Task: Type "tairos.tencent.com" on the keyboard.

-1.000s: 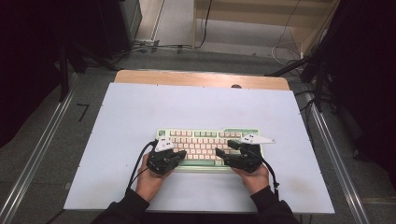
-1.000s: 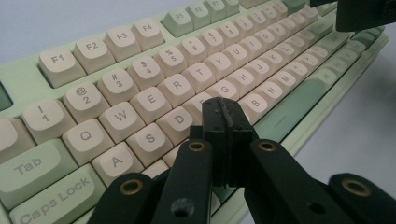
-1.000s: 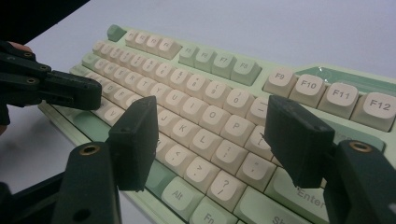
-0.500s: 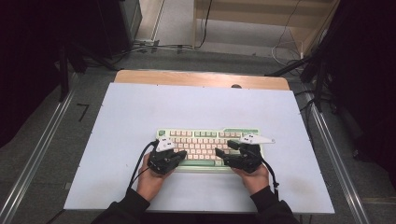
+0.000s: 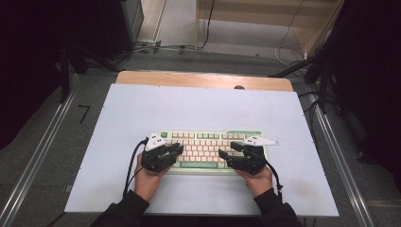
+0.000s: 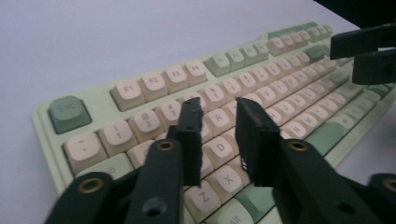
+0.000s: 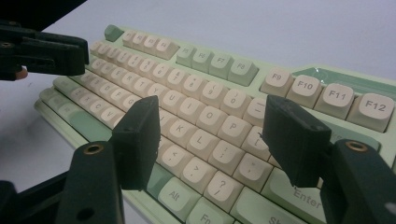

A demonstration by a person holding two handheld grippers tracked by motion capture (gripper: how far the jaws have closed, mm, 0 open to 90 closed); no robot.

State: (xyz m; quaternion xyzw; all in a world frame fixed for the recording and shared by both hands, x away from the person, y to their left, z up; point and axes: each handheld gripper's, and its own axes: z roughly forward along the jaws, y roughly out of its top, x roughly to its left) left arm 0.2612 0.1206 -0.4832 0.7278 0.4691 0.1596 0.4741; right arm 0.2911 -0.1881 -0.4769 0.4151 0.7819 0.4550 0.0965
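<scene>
The keyboard (image 5: 210,147) is lying near the tabletop's (image 5: 118,118) near edge. The left gripper (image 6: 217,109), its jaws just having been opening with nothing between, and the right gripper (image 7: 215,123), jaws wide apart, are being held over it; neighbouring keys could be struck.

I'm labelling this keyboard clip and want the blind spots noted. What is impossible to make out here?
- High view: legends on the keyboard are too small to read.
- Left gripper view: keys behind the left claw, around the D key, are covered by its jaws, which have just been opening with nothing between them.
- Right gripper view: the Enter key is partly hidden behind the right claw.
</scene>
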